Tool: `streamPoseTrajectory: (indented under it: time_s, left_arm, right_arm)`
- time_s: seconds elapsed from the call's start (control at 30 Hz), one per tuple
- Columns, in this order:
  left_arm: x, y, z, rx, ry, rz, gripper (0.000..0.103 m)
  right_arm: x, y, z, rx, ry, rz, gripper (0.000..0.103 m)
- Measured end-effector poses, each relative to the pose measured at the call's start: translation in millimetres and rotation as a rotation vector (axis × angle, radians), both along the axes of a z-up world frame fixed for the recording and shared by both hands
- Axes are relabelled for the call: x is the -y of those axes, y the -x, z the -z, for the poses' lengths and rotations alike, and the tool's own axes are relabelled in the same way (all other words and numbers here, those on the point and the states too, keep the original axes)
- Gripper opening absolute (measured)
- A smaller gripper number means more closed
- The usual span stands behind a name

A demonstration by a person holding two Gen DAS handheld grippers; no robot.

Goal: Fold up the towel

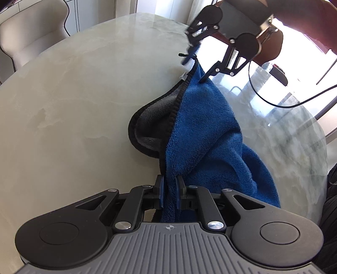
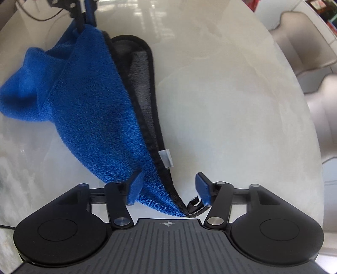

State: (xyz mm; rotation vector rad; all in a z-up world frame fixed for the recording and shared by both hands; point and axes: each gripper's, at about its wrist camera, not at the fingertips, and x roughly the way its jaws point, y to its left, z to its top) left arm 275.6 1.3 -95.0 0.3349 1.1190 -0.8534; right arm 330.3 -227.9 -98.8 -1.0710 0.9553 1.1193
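A blue towel (image 1: 202, 126) with a grey inner side and black trim hangs stretched between the two grippers above a pale marble table (image 1: 73, 118). My left gripper (image 1: 169, 189) is shut on one corner of the towel. In the right wrist view the towel (image 2: 88, 101) runs from the left gripper (image 2: 84, 12) at top left down between my right gripper's (image 2: 168, 185) fingers. The right gripper's jaws stand wide apart around the towel's other corner, with its black loop (image 2: 194, 203) by the right finger. The right gripper also shows in the left wrist view (image 1: 194, 68).
A white label (image 2: 166, 158) sticks out of the towel's trim. Pale chairs stand beyond the table edge (image 1: 31, 31) (image 2: 305, 48). A black cable (image 1: 273, 101) hangs over the table at the right. Bright windows lie behind.
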Motion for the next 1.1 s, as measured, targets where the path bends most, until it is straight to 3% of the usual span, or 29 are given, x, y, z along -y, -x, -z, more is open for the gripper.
streamPoseTrajectory:
  time_s: [0.13,0.37,0.7,0.73,1.1]
  left_arm:
    - [0.2,-2.6,3.3,-0.008,-0.012,-0.006,0.016]
    - [-7.2,-9.5,8.9,-0.020,-0.025,-0.046,0.022]
    - [-5.9,-13.0,18.3,-0.060,-0.044,-0.018,0.022]
    - [-5.7,-12.5,19.5,-0.062,-0.048,-0.015,0.023]
    - [-3.6,-7.6,19.5,-0.047,-0.049,0.008,0.021]
  right_arm:
    - [-1.2,11.6,-0.2,0.028,0.009,-0.017,0.015]
    - [-1.0,14.7,-2.3,0.054,0.003,0.001,0.015]
    - [2.6,-35.2,-12.0,-0.149,-0.006,0.192,0.015]
    - [3.3,-33.7,-12.3,-0.136,-0.010,0.183,0.020]
    - [11.0,-16.5,-15.9,0.004,-0.048,0.082,0.021]
